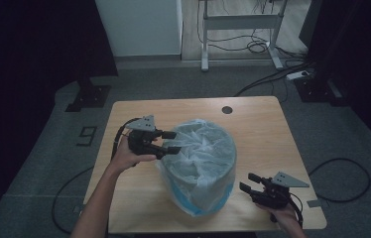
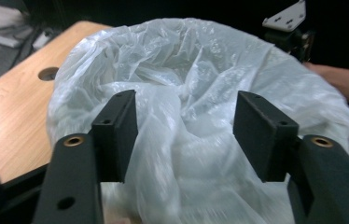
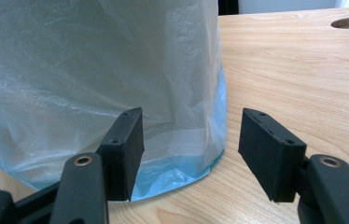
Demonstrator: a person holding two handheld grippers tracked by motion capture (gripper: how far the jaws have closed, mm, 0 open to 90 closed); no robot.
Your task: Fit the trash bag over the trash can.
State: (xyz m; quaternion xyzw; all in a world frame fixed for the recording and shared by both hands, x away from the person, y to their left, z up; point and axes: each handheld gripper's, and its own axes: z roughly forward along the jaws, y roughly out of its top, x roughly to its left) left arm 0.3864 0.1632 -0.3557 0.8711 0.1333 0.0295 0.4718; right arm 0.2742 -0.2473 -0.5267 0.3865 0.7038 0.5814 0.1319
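Item: bin [image 1: 204, 198], pale blue, lined with a thin white plastic bag [image 1: 201, 148]; stands near the middle of the wooden worktop [image 1: 263, 129], toward the person's edge. All places below are given from the bin.

Left gripper [image 1: 168, 142]: at the bin's upper left rim, jaws parted, with a bunched fold of bag between them in the left gripper view [image 2: 182, 135]; the pads do not look pressed on it, so nothing is counted as held.

Right gripper [image 1: 249, 182]: low at the bin's right foot, on the worktop side, jaws spread and empty; in the right gripper view [image 3: 189, 154] the bag's hem hangs just beside one jaw.

Risks, judged:
- Film is slick and thin; a shallow bite at the rim may slip out or tear it.
- A sideways pull by the left gripper could tip or slide the light bin, since the right gripper steadies nothing.
- Loose hem may snag on the right jaws.
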